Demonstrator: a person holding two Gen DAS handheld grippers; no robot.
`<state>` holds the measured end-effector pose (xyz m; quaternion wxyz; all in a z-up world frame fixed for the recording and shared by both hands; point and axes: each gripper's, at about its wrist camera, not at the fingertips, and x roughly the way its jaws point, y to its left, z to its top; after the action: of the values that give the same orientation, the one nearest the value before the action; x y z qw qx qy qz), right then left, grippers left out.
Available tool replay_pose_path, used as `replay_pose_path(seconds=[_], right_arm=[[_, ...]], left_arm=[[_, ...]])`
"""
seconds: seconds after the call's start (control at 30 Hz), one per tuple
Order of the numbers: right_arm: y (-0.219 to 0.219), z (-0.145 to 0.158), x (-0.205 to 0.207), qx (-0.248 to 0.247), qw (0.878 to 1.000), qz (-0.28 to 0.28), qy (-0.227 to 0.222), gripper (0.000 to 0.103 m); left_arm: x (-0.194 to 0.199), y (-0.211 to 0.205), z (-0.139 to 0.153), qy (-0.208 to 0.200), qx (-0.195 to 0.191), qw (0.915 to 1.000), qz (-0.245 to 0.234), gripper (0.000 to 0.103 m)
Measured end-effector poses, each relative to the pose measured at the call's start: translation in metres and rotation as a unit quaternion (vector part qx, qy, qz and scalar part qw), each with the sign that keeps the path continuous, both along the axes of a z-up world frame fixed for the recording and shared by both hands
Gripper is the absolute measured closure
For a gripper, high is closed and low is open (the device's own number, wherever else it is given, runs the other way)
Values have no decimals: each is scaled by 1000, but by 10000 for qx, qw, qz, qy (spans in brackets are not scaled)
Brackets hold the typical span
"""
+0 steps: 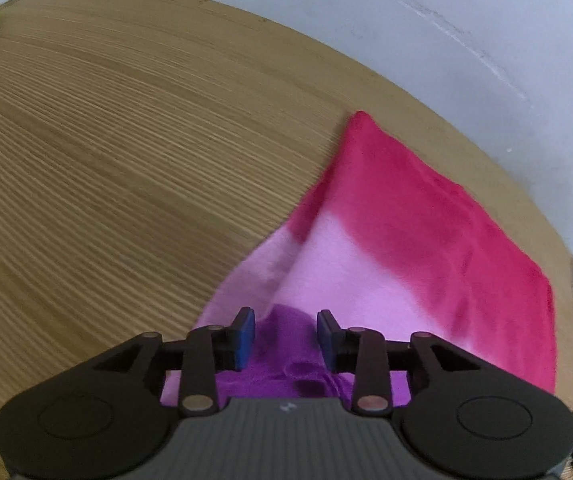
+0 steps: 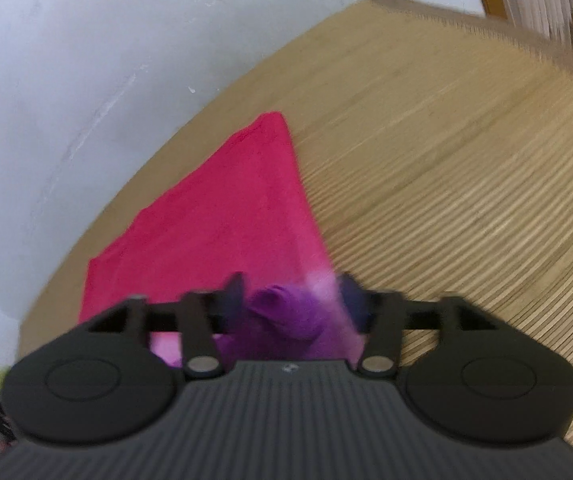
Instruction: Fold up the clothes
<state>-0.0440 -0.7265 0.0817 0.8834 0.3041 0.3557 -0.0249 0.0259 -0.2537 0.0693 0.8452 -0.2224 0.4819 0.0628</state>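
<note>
Down at the near edge, the left claw (image 1: 285, 338) stands apart over the purple end of the cloth (image 1: 414, 216), blue pads (image 1: 245, 336) clear of the fabric. The right claw (image 2: 288, 306) gapes wider, a purple bunch lying loose between its jaws, nothing pinched. Looks like a release, so the fold can settle. Beyond, the pink band and crimson half lie flat on the table (image 1: 106, 152), the far corner near the wall (image 1: 466, 8).

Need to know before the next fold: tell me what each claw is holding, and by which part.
Nothing is held. The left claw and right claw stand open over the purple end of the cloth, pads not pressing it.
</note>
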Motion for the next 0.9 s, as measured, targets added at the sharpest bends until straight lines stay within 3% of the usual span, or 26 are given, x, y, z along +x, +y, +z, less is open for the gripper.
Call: replay_pose_path(seconds=[0.1,0.17,0.27,0.33,0.47,0.6,0.73,0.8,0.9], right_arm=[[-5,11,-12,-328,9995,10,15,36],[-9,16,-27,-104,9997,211,-27,36],[11,25,-58,472,9906,1253,-283,36],[41,24,-76,345,9820,1830,-313,36],[98,0,-70,-120,9639,2659,-62,37],[126,-12,-32,-344,9583,2836,-27,37],[137,-2,12,-944,9642,2459,-293,38],[132,0,31,-1074,9757,1881,-329,38],[118,2,38,-792,9892,1201,-298,37]], left_arm=[[-9,-2,8,-25,-14,9998,-197,67],[-20,-10,15,-129,-28,9984,-542,66],[-38,-35,20,-290,-37,9893,-1430,63],[-47,-51,17,-282,-68,9821,-1861,62],[-48,-65,-1,-196,-289,9725,-2301,61],[-28,-83,-19,-100,129,9628,-2697,61],[-6,-87,-19,-457,981,9631,-2462,61],[13,-75,-18,-513,1313,9713,-1917,62],[31,-44,-10,-471,1243,9834,-1235,65]])
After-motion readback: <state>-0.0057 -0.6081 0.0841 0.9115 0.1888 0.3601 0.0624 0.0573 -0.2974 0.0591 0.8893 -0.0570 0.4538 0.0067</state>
